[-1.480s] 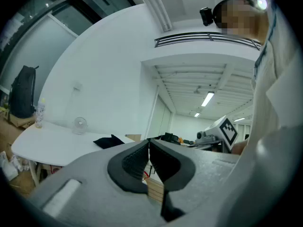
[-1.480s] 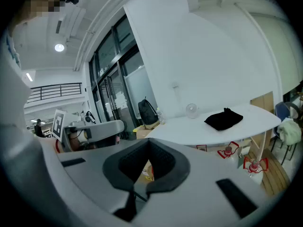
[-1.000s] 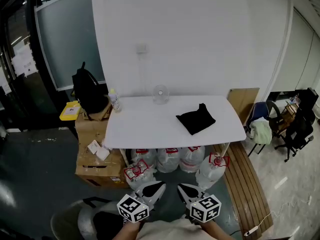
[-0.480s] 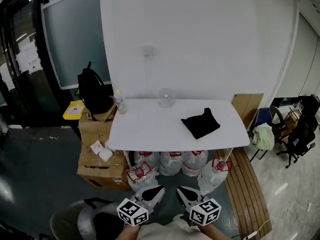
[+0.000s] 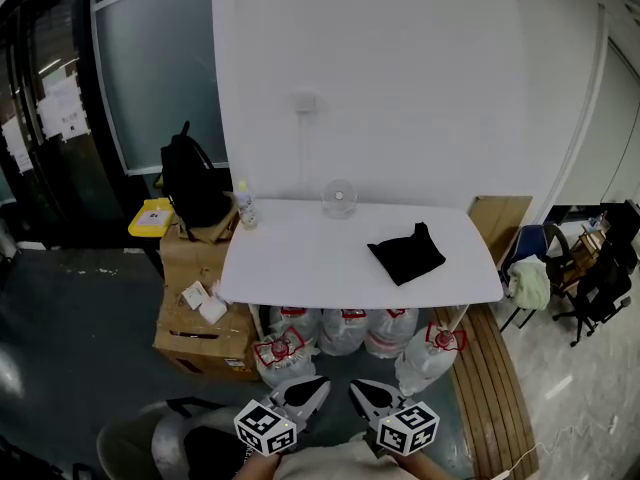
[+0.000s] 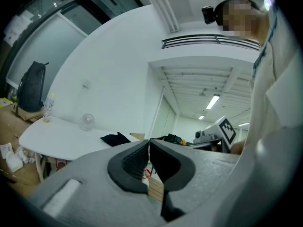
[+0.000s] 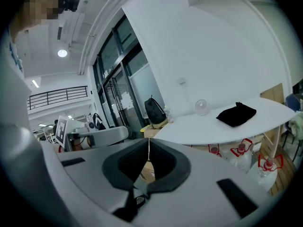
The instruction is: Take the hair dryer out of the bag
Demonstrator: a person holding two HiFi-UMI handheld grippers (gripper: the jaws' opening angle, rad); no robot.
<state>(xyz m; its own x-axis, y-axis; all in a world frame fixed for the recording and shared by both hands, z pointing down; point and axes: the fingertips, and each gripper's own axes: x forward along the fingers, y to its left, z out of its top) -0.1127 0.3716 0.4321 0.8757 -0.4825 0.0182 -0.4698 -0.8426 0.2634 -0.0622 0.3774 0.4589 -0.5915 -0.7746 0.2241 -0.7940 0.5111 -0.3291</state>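
Bag (image 5: 407, 254), black, soft, crumpled, on white table (image 5: 300, 258); left hand-held gripper (image 5: 320, 383), right hand-held gripper (image 5: 357, 388) clenched empty.

Head camera looking steeply down from well back of the white table (image 5: 300, 263), left gripper (image 5: 318, 385) and right gripper (image 5: 358, 389) showing at its bottom edge, each gripper camera looking along its own jaws from low and far off, all three sharing the table and black bag (image 5: 407, 254).
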